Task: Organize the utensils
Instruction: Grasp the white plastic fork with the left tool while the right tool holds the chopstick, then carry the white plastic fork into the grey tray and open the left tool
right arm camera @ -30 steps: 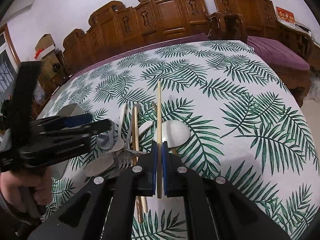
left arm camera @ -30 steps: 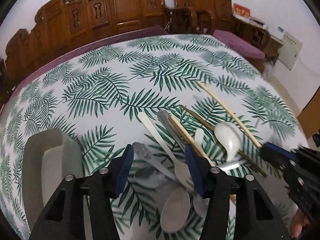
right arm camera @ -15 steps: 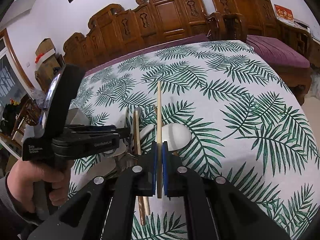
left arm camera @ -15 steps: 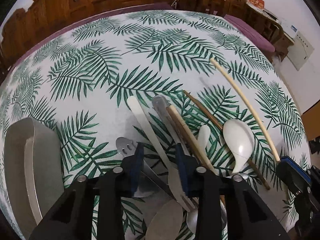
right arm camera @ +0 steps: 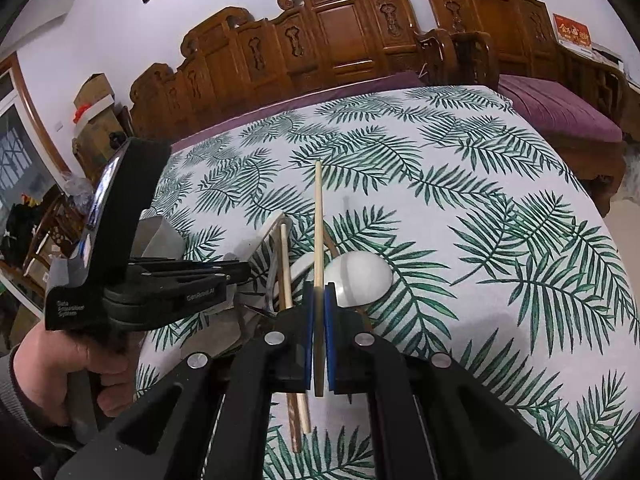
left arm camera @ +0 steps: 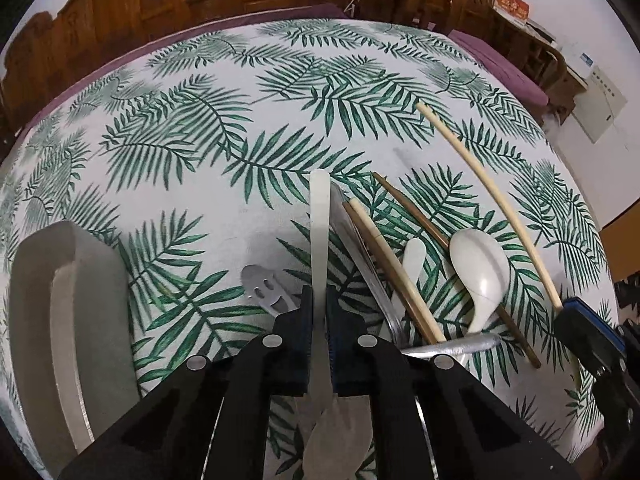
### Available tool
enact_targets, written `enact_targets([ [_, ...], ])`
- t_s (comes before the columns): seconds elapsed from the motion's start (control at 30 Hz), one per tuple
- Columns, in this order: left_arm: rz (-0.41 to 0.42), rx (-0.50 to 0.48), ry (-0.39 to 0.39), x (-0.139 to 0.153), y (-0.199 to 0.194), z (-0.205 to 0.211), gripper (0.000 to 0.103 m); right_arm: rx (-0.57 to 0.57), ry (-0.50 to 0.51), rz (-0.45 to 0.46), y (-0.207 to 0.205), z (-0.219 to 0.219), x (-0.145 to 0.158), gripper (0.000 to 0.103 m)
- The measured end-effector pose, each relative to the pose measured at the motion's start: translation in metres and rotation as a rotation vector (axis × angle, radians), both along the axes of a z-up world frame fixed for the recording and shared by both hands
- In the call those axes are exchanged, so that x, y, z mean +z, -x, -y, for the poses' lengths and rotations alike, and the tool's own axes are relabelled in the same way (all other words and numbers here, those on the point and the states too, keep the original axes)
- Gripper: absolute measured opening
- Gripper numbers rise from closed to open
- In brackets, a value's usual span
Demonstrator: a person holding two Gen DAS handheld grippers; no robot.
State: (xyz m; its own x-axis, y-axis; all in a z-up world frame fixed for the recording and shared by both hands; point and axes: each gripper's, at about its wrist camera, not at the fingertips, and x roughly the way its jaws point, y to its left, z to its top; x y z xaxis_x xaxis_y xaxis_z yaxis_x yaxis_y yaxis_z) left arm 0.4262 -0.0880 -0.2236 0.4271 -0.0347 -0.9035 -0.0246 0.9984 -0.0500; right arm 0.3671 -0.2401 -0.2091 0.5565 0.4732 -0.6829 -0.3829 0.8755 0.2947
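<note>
Closing over the pile, my left tool (left arm camera: pixel 319 336) now pinches the white fork handle (left arm camera: pixel 320 216) at six o'clock on the bench (left arm camera: pixel 240 120). My right tool (right arm camera: pixel 319 336) stays clamped on a pale chopstick (right arm camera: pixel 318 216). Both look ready to lift toward the tray (left arm camera: pixel 64 320) at nine o'clock.

Even, diffuse indoor light, moderately bright; no hard glare, only soft short shadows under the utensils on the leaf-print surface (left arm camera: pixel 248 128) and dull sheen on the white ceramic spoon (left arm camera: pixel 480 268). Strong fisheye barrel distortion in both views: surface edge and carved wooden furniture (right arm camera: pixel 340 40) bow hard, corners vignette to black. Centre is sharp enough to read leaf detail; the close black bodies of each hand-held gripper at the bottom edge are soft, and the window (right arm camera: pixel 16 160) at far left looks pale and washed out.
</note>
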Motion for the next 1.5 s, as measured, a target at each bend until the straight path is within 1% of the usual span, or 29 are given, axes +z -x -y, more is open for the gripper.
enact_targets([
  [0.23,0.074,-0.042,-0.018,0.029,0.031,-0.008,0.005,0.025,0.007,0.019,0.006,-0.013,0.009,0.006],
  [0.43,0.132,-0.072,-0.051,0.053,0.066,-0.029,0.005,0.077,0.013,0.052,0.020,-0.036,0.020,0.006],
  [0.57,0.150,-0.070,-0.079,0.061,0.083,-0.047,0.005,0.122,0.031,0.079,0.029,-0.057,0.025,0.006],
  [0.77,0.157,-0.061,-0.105,0.069,0.107,-0.072,0.005,0.158,0.050,0.081,0.036,-0.080,0.023,0.006],
  [0.9,0.155,-0.050,-0.118,0.068,0.120,-0.087,0.005,0.178,0.052,0.076,0.042,-0.092,0.019,0.006],
  [1.17,0.137,0.000,-0.115,0.051,0.131,-0.123,0.005,0.228,0.072,0.080,0.058,-0.114,0.016,0.006],
  [1.37,0.138,0.035,-0.086,0.038,0.132,-0.147,0.005,0.250,0.069,0.082,0.066,-0.122,0.017,0.006],
  [1.5,0.145,0.063,-0.046,0.033,0.130,-0.162,0.006,0.262,0.070,0.083,0.069,-0.129,0.017,0.006],
])
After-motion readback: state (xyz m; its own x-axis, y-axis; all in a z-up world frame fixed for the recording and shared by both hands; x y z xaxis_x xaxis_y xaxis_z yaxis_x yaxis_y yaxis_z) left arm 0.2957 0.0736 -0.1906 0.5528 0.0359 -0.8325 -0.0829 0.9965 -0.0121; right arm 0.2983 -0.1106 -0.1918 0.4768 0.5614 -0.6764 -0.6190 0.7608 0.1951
